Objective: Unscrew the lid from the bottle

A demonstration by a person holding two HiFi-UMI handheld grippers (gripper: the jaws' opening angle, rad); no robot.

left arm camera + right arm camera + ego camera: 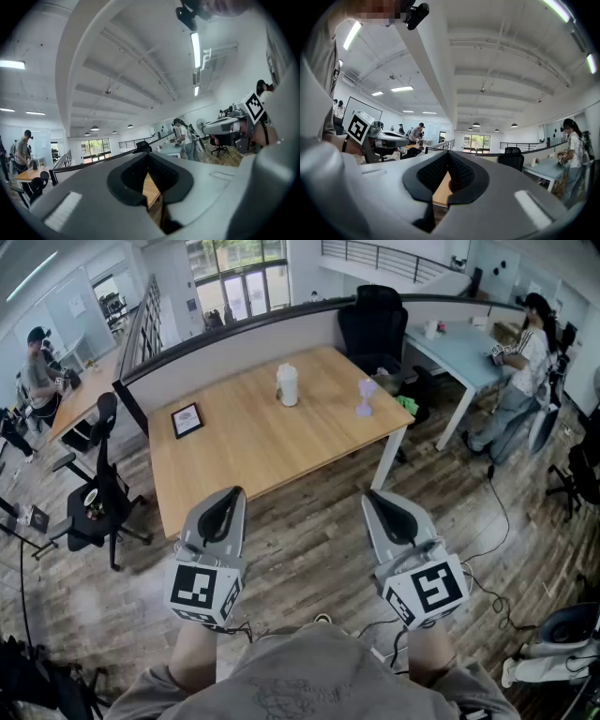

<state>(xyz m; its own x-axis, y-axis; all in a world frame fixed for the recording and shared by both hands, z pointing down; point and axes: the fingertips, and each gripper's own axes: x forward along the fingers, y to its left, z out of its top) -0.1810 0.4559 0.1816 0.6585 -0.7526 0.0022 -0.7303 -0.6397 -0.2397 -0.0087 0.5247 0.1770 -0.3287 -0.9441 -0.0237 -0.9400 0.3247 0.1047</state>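
Left claw and right claw closed, empty, over floor short of counter edge; bottle stands near far edge.

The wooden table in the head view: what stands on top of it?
A white bottle, a small purple object and a dark framed card. Nothing there is covered.

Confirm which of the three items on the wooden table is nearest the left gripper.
The black-framed card, at the left side of the table. The white bottle and purple figure stand further right and further back.
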